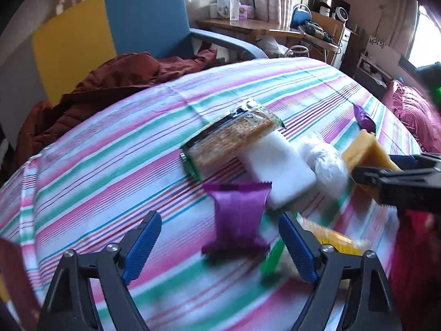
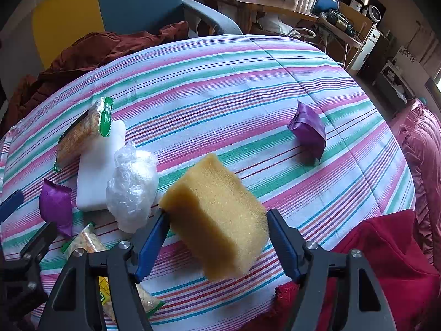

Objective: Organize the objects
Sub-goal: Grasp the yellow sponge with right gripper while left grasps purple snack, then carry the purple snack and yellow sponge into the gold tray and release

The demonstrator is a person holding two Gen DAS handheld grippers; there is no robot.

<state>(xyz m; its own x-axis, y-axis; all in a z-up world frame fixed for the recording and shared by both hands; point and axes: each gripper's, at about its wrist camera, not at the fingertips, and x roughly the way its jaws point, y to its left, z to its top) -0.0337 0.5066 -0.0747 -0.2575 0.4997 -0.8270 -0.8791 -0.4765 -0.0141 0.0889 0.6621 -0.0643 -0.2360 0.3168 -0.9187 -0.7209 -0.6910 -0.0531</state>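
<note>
My left gripper is open low over the striped bedsheet. A purple packet lies between its blue fingertips, which do not touch it. My right gripper is shut on a yellow sponge, both pads against its sides, and holds it above the sheet. The left wrist view shows that sponge at the right edge. A second purple packet lies farther away on the right. Beside the sponge sit a crumpled plastic bag, a white block and a green-edged snack packet.
Another snack packet and a yellow packet lie under the grippers. A red cloth covers the near right corner, next to a pink pillow. A brown jacket, a blue chair and a wooden desk stand beyond the bed.
</note>
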